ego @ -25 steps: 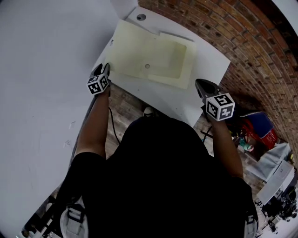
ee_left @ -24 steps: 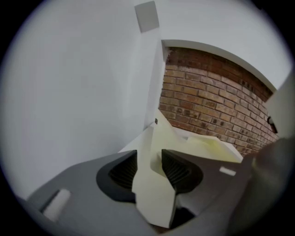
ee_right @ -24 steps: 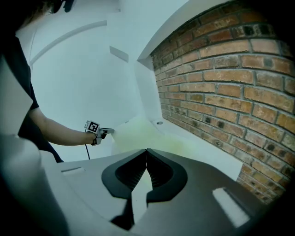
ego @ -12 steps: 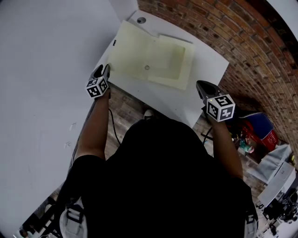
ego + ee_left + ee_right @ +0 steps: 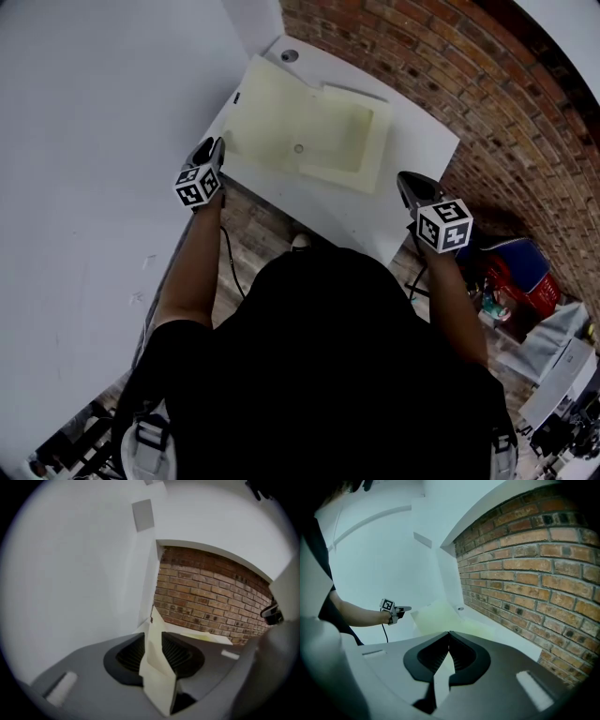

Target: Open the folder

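Note:
A pale yellow folder (image 5: 309, 131) lies on the white table (image 5: 328, 202). My left gripper (image 5: 217, 142) is at the folder's near left corner. In the left gripper view the folder's cover (image 5: 157, 667) stands upright between the ribbed pads, and the left gripper (image 5: 153, 637) is shut on it; its jaws have just been closing on that sheet. My right gripper (image 5: 405, 178) hovers by the table's right edge, apart from the folder. Its jaws meet at the tips with nothing between them (image 5: 449, 633). The right gripper view also shows the folder (image 5: 436, 616) and the left gripper (image 5: 407, 608).
A brick wall (image 5: 469, 84) runs behind the table and a white wall (image 5: 94, 141) to its left. A round cable hole (image 5: 290, 55) sits in the table's far corner. A red basket (image 5: 525, 272) and clutter stand on the floor at the right.
My left gripper has risen a little with the folder's cover corner, so the cover's left edge lifts off the table. The right gripper has stayed in place.

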Motion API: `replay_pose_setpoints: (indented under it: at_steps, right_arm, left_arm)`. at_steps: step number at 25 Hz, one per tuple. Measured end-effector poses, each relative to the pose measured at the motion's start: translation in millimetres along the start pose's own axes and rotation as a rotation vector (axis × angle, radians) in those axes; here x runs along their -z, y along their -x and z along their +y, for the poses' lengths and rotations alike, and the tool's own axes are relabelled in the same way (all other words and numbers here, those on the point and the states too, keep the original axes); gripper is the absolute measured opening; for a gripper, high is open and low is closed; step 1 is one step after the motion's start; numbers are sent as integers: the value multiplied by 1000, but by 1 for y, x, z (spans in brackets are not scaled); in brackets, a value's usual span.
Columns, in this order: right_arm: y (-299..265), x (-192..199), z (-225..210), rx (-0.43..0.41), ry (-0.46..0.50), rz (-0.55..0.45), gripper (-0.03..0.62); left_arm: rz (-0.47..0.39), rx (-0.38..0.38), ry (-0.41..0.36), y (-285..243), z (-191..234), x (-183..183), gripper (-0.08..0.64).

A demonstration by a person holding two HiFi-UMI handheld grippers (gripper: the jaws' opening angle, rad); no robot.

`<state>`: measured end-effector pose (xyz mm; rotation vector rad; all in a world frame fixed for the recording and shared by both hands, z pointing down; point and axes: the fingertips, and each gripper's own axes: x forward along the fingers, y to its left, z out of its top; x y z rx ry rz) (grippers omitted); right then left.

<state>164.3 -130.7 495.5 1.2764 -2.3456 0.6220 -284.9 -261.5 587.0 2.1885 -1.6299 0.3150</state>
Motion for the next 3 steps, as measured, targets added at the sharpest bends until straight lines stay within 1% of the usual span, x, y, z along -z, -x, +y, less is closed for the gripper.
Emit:
replay_pose_setpoints:
  at_steps: [3]
  right_arm:
    - [3, -1, 1, 0, -1, -4, 3]
  left_arm:
    - [-17, 9, -12, 5, -6, -10, 91]
